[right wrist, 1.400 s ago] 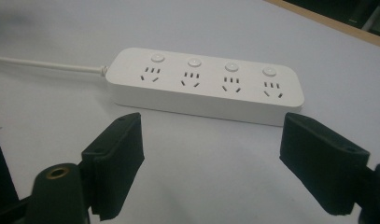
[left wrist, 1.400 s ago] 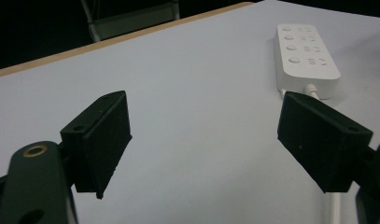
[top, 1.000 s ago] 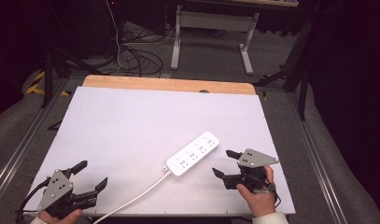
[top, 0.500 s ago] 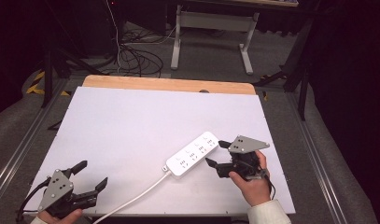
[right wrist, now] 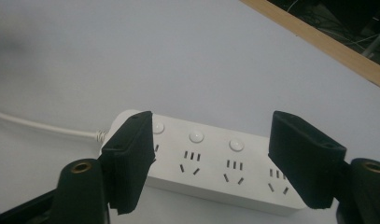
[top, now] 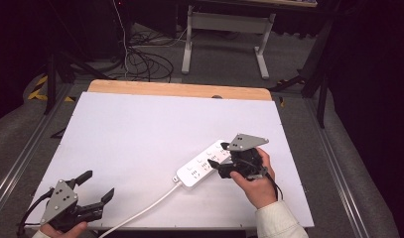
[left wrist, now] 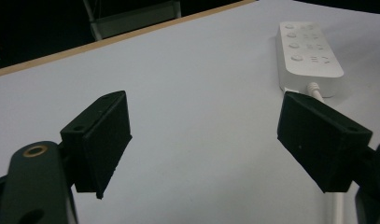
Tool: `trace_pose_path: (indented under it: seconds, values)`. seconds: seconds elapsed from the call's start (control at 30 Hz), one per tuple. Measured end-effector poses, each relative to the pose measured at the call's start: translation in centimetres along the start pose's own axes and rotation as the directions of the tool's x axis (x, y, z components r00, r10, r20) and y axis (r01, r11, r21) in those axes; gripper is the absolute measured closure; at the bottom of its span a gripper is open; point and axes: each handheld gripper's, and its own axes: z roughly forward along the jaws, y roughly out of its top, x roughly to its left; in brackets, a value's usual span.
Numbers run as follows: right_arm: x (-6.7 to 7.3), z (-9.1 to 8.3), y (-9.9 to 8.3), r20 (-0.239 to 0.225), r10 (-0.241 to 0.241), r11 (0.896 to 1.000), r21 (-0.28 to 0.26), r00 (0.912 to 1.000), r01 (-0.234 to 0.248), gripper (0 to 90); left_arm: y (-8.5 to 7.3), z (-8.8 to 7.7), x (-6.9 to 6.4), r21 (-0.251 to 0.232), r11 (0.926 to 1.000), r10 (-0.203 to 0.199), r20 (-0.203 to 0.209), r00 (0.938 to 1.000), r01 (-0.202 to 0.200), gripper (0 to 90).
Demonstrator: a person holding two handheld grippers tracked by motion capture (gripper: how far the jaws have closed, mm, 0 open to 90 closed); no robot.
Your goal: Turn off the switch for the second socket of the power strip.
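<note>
Black jaws of the right tool (top: pixel 215 161) stand apart over the white power strip (top: pixel 203 163), their tips hanging above its far, socket end with nothing pinched between them; they have just been closing a little. In the right gripper view the strip (right wrist: pixel 211 163) lies beyond and between the two jaws, which do not touch it. The right hand (top: pixel 255 181) grips the tool from behind, its forearm in a pale sleeve (top: pixel 279 223) coming in from the counter's near edge, the grey plate on top tilted toward the far edge.

The strip lies slantwise on the white counter (top: pixel 140 134), right of the middle and nearer the near edge, with its white cord (top: pixel 140 214) running off toward that edge.

The left tool (top: pixel 98 186) rests low at the near left corner, held in the left hand (top: pixel 63 229), jaws spread wide and empty. In the left gripper view the strip (left wrist: pixel 309 51) lies well apart, beyond the right-hand jaw.
</note>
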Motion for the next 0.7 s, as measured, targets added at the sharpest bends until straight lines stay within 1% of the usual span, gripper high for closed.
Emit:
trace_pose_path:
  seconds: [0.23, 0.53, 0.6, 0.63, 0.67, 0.7]
  values:
    - [-0.3, 1.1, 0.9, -0.012, 0.004, 1.000, 0.014, 0.9999, -0.004, 32.3, 0.0, 0.0, 0.0, 0.001, 1.0000, -0.003, -0.001, 1.0000, 0.003, 17.8]
    - [-0.5, 2.1, 1.2, -0.010, 0.010, 0.999, 0.036, 0.9999, -0.009, 32.4, 0.0, 0.0, 0.0, 0.002, 1.0000, 0.000, 0.000, 1.0000, 0.000, 17.8]
    - [-0.5, 2.2, 1.2, 0.013, -0.010, 0.999, 0.046, 0.9999, 0.009, 34.4, 0.0, 0.0, 0.0, 0.000, 1.0000, 0.003, -0.001, 1.0000, -0.003, 17.8]
    - [-0.4, 2.4, 1.3, 0.020, -0.029, 0.998, 0.061, 0.9994, 0.028, 39.7, 0.0, 0.0, 0.0, 0.002, 1.0000, 0.001, 0.001, 1.0000, -0.001, 17.8]
    - [-0.4, 2.4, 1.3, 0.020, -0.029, 0.998, 0.061, 0.9994, 0.028, 39.7, 0.0, 0.0, 0.0, 0.001, 1.0000, -0.003, 0.001, 1.0000, 0.003, 17.8]
    - [-0.3, 2.4, 1.3, 0.031, -0.044, 0.997, 0.060, 0.9986, 0.042, 44.9, 0.0, 0.0, 0.0, 0.000, 1.0000, 0.003, -0.002, 1.0000, -0.003, 17.8]
